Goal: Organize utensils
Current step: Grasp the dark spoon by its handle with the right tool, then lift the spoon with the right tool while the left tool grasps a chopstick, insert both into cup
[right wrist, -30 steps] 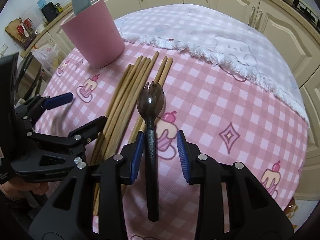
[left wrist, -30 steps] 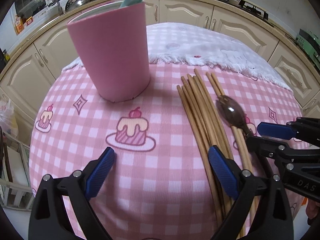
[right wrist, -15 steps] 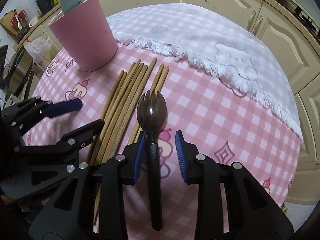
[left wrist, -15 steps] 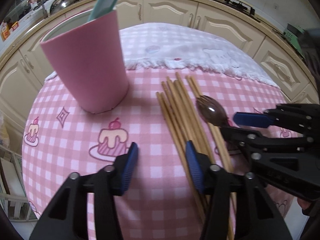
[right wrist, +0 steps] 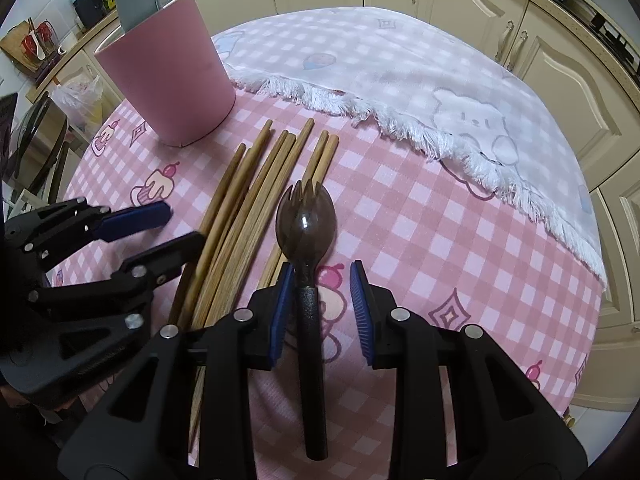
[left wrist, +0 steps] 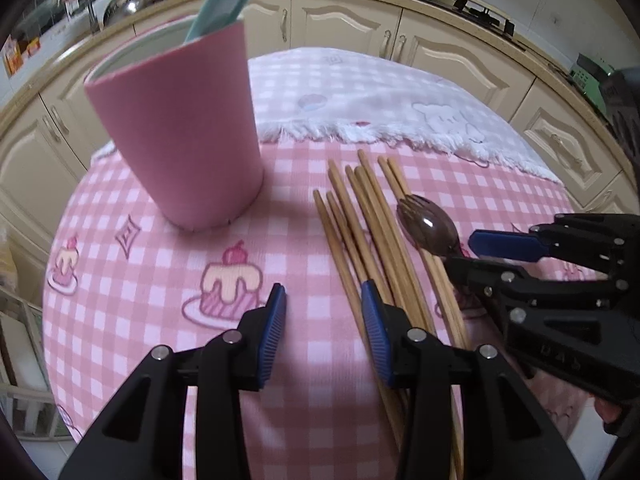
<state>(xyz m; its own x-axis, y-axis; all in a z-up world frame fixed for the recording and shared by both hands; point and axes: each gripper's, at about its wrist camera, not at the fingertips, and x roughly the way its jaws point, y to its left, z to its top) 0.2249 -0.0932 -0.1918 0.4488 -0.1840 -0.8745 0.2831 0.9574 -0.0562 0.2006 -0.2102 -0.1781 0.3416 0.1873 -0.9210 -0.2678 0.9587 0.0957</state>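
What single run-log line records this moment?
right gripper: open, straddling spork handle | left gripper: open, empty, beside chopsticks | pink cup: upright

The left gripper [left wrist: 323, 322] hangs low over the table with its jaws parted, nothing between the blue pads [left wrist: 273, 330], and its right finger lies just above the wooden sticks. The right gripper [right wrist: 320, 304] is beside it on the right, also low, jaws apart and straddling a dark handle; the left pad sits close against the handle and the right pad stands clear of it. Seen from each other's cameras, both grippers point forward, nearly parallel and close together without touching.
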